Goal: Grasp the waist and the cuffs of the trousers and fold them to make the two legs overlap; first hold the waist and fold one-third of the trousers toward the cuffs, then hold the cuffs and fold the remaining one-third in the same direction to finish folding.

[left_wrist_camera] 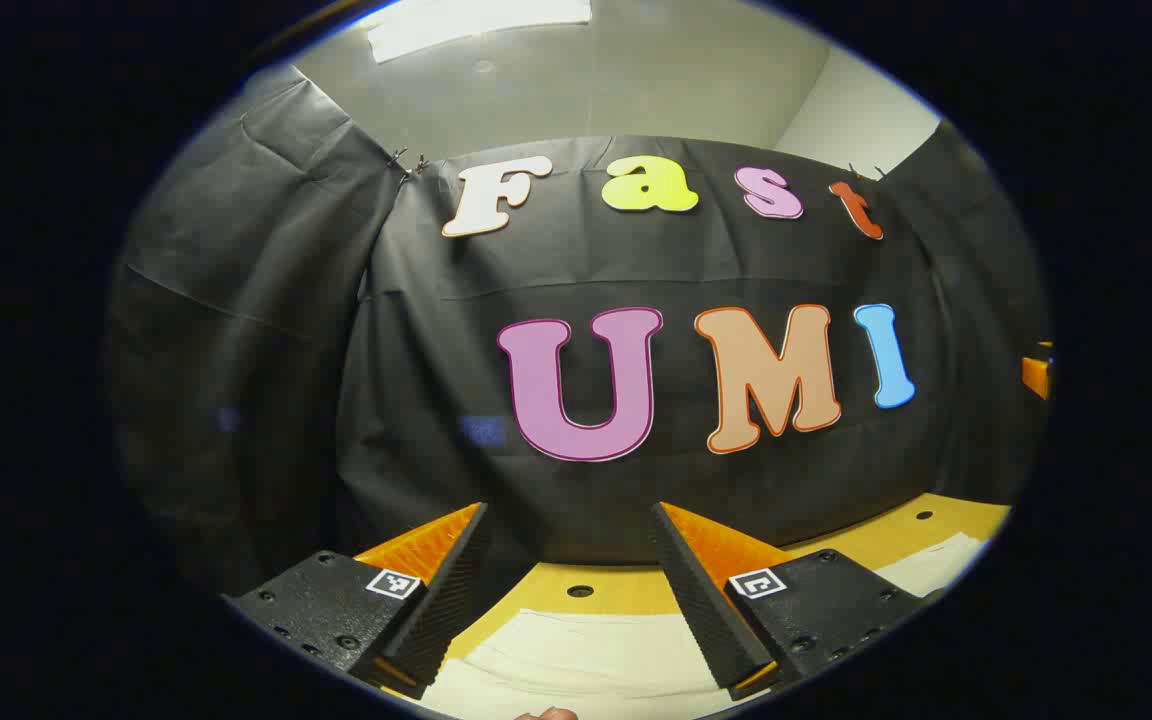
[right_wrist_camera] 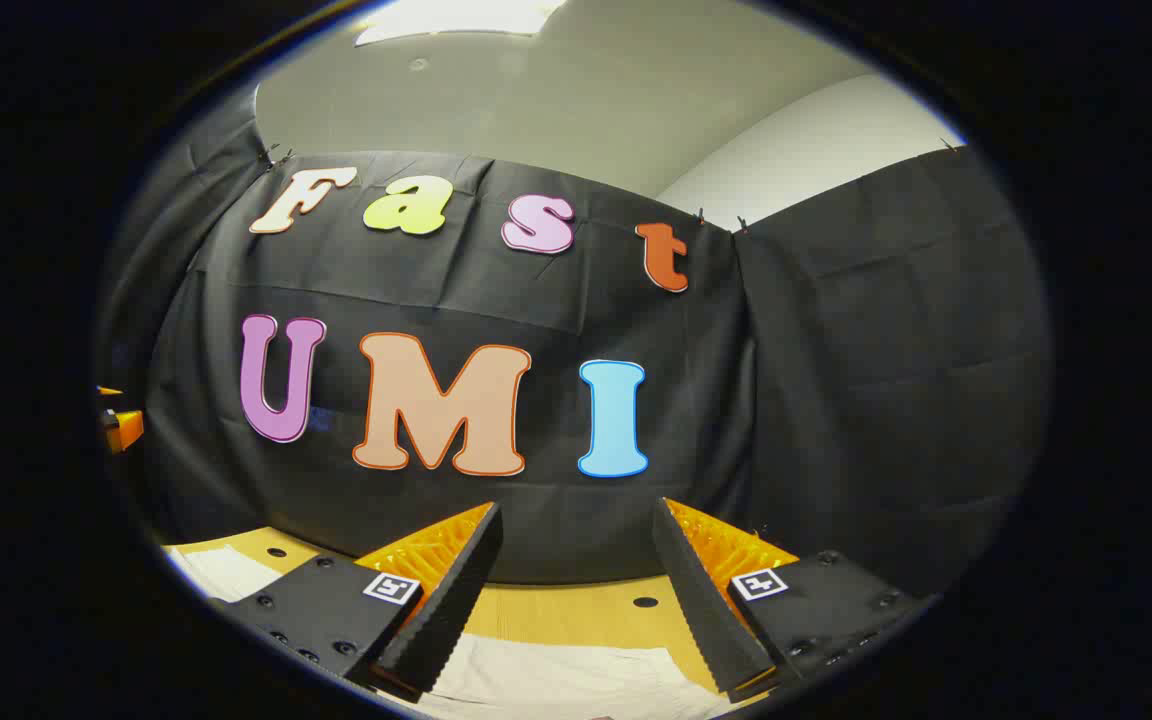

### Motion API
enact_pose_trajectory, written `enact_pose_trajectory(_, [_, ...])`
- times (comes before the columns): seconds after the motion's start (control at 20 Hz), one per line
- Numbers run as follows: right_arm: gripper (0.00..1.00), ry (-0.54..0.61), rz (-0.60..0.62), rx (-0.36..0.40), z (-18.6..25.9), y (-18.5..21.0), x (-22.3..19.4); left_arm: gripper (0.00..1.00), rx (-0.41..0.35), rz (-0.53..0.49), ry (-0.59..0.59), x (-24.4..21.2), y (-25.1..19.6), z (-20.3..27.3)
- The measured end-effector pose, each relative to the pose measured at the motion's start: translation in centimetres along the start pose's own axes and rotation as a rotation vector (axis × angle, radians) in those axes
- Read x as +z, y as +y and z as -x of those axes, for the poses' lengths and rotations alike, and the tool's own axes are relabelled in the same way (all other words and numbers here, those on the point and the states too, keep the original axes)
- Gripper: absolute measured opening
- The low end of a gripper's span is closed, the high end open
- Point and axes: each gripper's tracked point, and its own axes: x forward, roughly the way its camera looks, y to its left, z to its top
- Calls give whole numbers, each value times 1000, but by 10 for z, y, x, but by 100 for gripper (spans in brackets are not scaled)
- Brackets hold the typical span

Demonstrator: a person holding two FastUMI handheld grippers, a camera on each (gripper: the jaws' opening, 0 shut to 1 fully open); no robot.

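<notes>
Both tongs spread, holding nothing: left tongs (left_wrist_camera: 568, 590), right tongs (right_wrist_camera: 576, 590). Pale trousers (left_wrist_camera: 586, 650) lie flat on the desk (left_wrist_camera: 626, 592), below and just ahead of each; long axis apparently runs left-right. Neither clearly nearer.

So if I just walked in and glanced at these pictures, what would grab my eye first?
Probably the two grippers: the left gripper and the right gripper each reach forward with jaws spread wide and nothing between them. Just below them, pale trousers lie on a yellow wooden table in front of the black cloth wall.
</notes>
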Motion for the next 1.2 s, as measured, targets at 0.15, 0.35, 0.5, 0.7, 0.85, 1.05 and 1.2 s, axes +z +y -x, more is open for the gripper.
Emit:
enact_pose_trajectory(0.15, [97, 3, 9, 12, -1, 0, -1, 95, 13, -4, 2, -1, 4, 0])
enact_pose_trajectory(0.35, [97, 3, 24, 32, -3, 4, -1, 95, 18, -9, 4, 0, 5, 0])
enact_pose_trajectory(0.5, [97, 3, 27, 37, -5, 4, -1, 95, 21, -11, 6, 1, 5, -1])
enact_pose_trajectory(0.7, [97, 3, 31, 44, -7, 5, -2, 94, 21, -18, 4, 0, 5, -2])
enact_pose_trajectory(0.85, [97, 4, 29, 47, -9, 7, -2, 95, 18, -22, 7, 0, 4, -5])
enact_pose_trajectory(1.05, [96, 7, 38, 50, -11, 9, -6, 99, 18, -33, 10, -2, 6, -6])
enact_pose_trajectory(1.2, [96, 15, 36, 51, -10, 9, -11, 99, 16, -45, 15, -6, 7, -6])
